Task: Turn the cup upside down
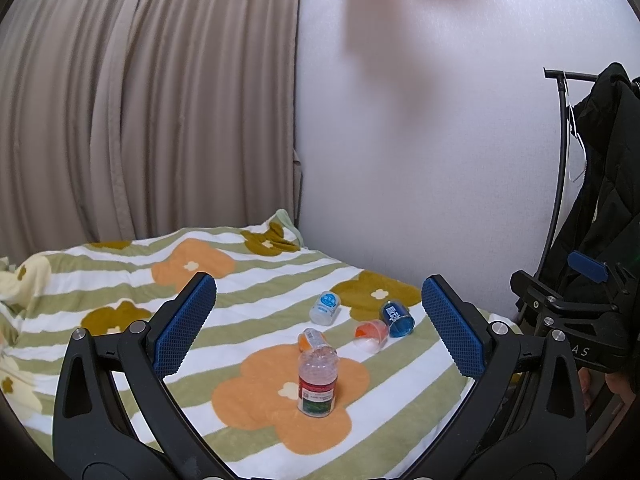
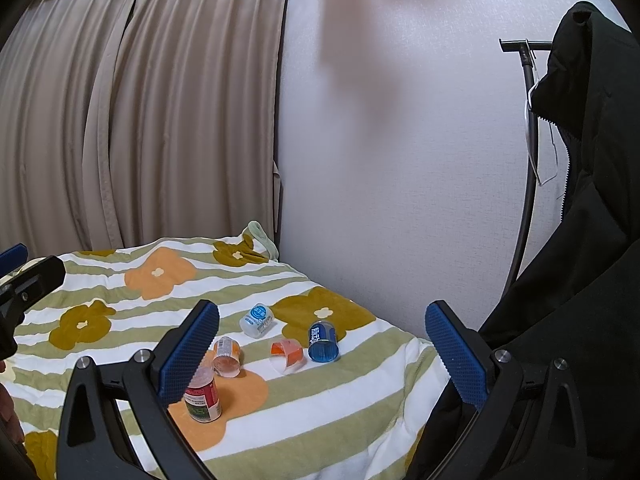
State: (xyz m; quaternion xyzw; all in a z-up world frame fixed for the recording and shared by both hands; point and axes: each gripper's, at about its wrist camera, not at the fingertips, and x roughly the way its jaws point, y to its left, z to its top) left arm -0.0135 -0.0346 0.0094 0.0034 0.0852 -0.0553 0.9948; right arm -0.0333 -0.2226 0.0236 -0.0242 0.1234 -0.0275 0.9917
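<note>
Several small plastic cups sit on a flower-patterned blanket. A clear cup with a red and green label stands with its closed base up, also in the right wrist view. An orange-labelled cup, an orange and clear cup, a blue cup and a white and blue cup lie on their sides behind it. My left gripper is open and empty above the near cup. My right gripper is open and empty, the cups ahead of it.
A beige curtain and a white wall stand behind the bed. A black coat hangs on a rack at the right. The bed edge falls off at the right.
</note>
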